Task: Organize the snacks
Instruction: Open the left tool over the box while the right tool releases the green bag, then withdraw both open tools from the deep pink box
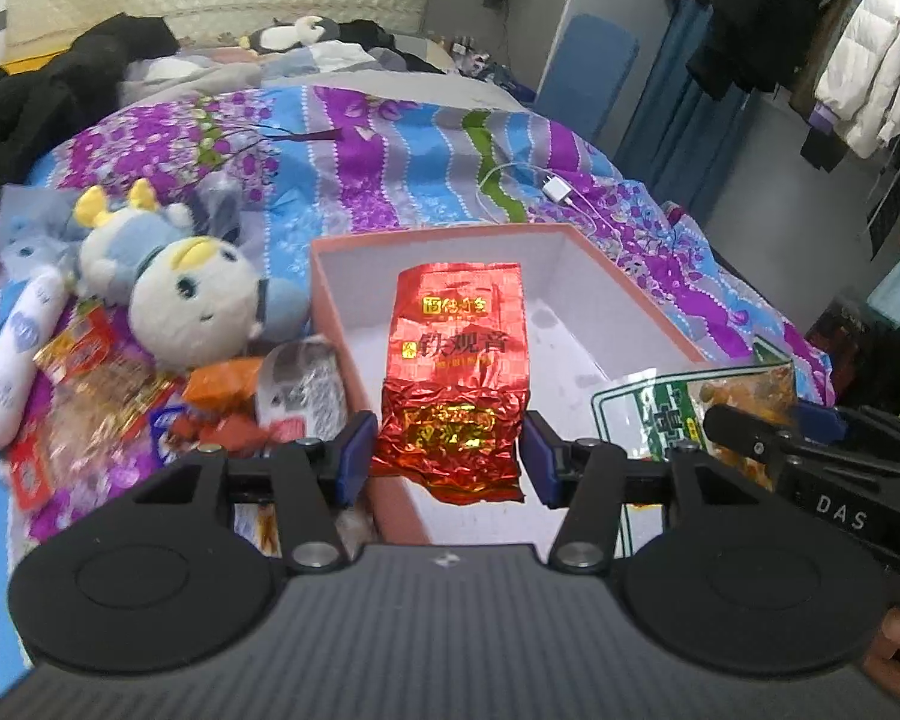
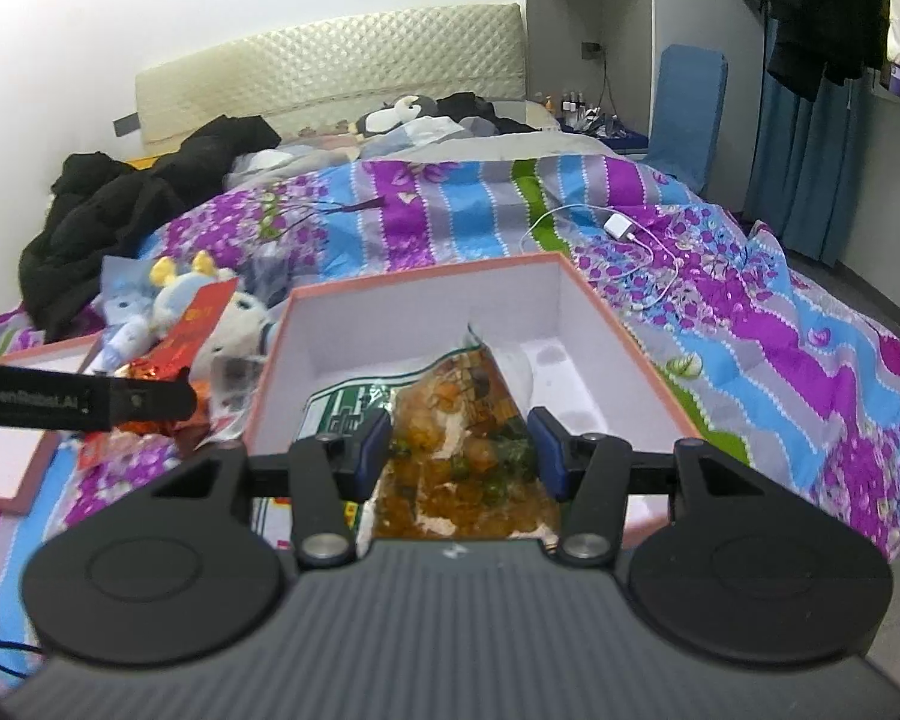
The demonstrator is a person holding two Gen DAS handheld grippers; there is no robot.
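A red foil tea packet hangs over the open pink-rimmed white box, and my left gripper is shut on its crumpled lower end. In the right wrist view a clear bag of orange-brown snacks with a green-and-white label sits between the blue pads of my right gripper, which is shut on it above the box. The bag and right gripper show at the left wrist view's right edge. The left gripper with the red packet shows left of the box.
The box lies on a purple-and-blue floral bedspread. Left of it are plush toys, a pile of loose snack packets and a second pink-rimmed tray. A white charger with its cable lies behind the box. Black clothes are heaped at the far left.
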